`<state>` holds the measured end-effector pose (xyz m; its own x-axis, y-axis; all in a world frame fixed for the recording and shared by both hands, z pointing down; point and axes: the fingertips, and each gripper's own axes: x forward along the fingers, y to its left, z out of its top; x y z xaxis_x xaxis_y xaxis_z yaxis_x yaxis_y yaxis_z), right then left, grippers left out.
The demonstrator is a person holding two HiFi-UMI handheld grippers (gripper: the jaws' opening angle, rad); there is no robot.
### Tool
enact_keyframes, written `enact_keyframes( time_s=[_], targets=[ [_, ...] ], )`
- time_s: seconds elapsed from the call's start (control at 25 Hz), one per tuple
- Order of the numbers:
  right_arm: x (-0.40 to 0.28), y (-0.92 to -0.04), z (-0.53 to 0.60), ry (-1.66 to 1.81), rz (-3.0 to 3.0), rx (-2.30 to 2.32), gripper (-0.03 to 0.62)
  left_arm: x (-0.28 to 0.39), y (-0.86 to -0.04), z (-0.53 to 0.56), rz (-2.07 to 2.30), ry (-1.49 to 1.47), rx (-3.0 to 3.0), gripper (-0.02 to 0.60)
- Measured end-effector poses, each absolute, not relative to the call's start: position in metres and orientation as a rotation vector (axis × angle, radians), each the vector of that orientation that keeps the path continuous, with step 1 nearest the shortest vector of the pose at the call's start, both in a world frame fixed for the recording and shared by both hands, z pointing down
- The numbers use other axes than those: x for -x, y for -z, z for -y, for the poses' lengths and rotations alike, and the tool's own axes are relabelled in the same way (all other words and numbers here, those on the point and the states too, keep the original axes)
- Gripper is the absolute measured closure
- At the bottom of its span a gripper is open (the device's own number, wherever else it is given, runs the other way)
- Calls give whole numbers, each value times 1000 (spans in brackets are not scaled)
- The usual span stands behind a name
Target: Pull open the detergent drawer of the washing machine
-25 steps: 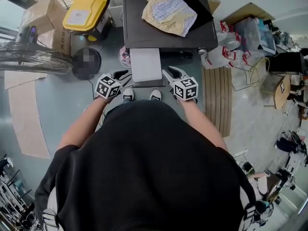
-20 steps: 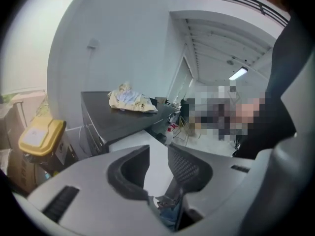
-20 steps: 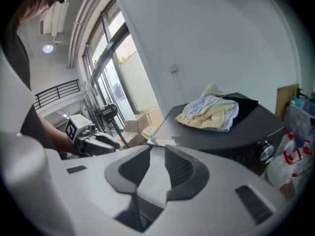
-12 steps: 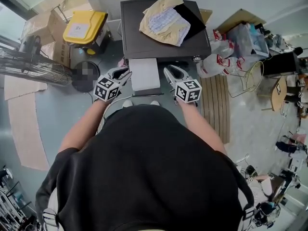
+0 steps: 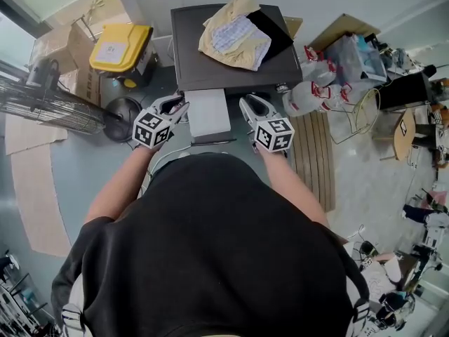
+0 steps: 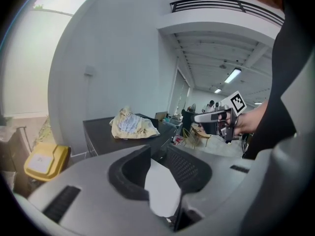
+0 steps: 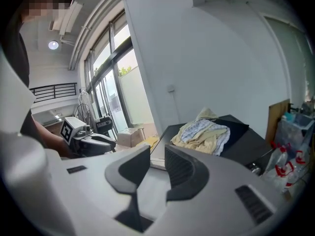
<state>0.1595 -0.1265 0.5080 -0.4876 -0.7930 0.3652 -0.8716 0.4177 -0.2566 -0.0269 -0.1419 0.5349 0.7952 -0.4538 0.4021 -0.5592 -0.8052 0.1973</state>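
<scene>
Washing machine: the dark grey, flat-topped washing machine (image 5: 193, 65) is standing against the white wall, with a crumpled heap of yellow and checked cloth (image 5: 231, 34) on its lid.

Drawer: a pale grey rectangular panel (image 5: 208, 112) is jutting out from the left part of the machine's front, toward the person. I am reading it as the detergent drawer standing pulled out, though no compartments are showing.

Left gripper: the left gripper (image 5: 177, 108) is hovering just beside the panel's left edge. Its jaws are standing part-way apart after just closing a little, and they are holding nothing; only the pale panel is showing beyond the gap.

Right gripper: the right gripper (image 5: 247, 107) is hovering just beside the panel's right edge. Its jaws are likewise part-way apart after just closing a little, and they are empty.

Step in hand: the drawer is apparently lying as the task wants, with both grippers off it and flanking it. This fits either a finished pull or a pause before drawing it further.

Next move: the pictures are not settling whether the drawer is at full travel. Any further pull would call for a grip on its front edge and a straight, level draw. Otherwise the grippers need only be keeping clear.
</scene>
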Motion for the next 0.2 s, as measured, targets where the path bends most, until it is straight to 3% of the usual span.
enact_keyframes(
  time_s=[0.2],
  targets=[
    [-170, -504, 131, -615, 2476, -1510, 502, 24, -532, 145, 781, -474, -2678, 472]
  ],
)
